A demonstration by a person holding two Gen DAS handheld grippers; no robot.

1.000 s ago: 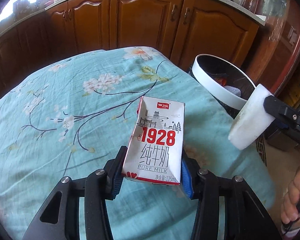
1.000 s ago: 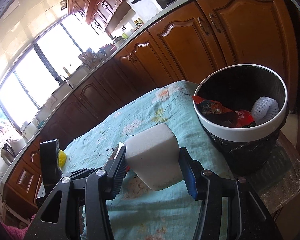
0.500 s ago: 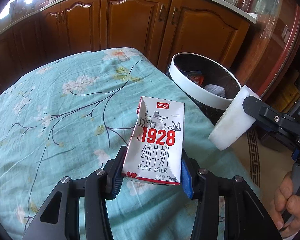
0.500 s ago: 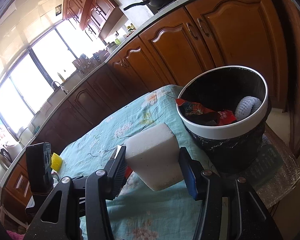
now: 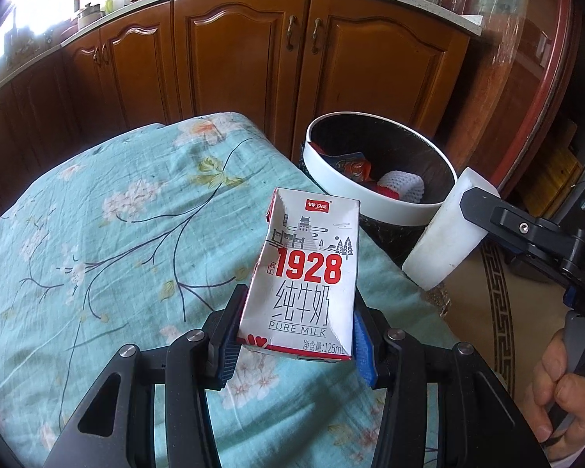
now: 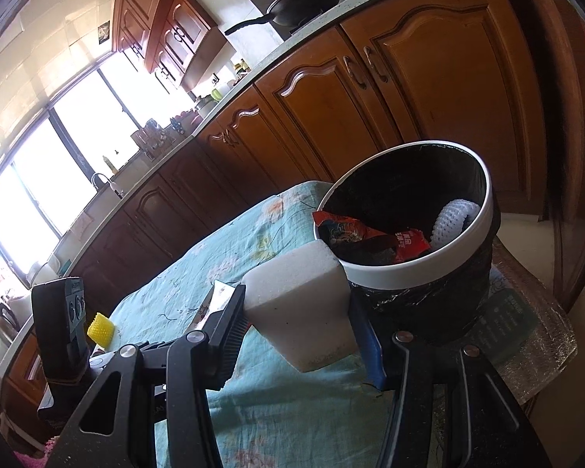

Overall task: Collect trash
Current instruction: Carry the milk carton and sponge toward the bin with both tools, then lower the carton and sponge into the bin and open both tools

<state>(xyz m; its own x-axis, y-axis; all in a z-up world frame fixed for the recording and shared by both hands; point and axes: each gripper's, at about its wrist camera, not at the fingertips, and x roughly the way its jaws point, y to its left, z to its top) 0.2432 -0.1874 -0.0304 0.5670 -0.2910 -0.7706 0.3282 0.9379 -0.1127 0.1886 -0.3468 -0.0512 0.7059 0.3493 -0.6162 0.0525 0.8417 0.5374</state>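
Note:
My left gripper (image 5: 294, 345) is shut on a white "1928" milk carton (image 5: 306, 273), held above the table's right end. My right gripper (image 6: 300, 335) is shut on a white foam block (image 6: 302, 304), which also shows in the left wrist view (image 5: 446, 234), just in front of the trash bin. The bin (image 5: 331, 173) is black with a white rim (image 6: 401, 267) and stands beside the table's end. It holds a red wrapper (image 6: 364, 234) and a white foam net (image 6: 452, 218).
The table wears a teal floral cloth (image 5: 109, 234). A yellow spiky object (image 6: 100, 324) lies on its far side. Wooden kitchen cabinets (image 5: 245, 54) stand behind the bin. The bin stands on a low surface under clear plastic (image 6: 534, 327).
Both grippers have moved toward the bin with their loads. The bin now looks nearer and larger in both views, and the foam block sits close to its rim.

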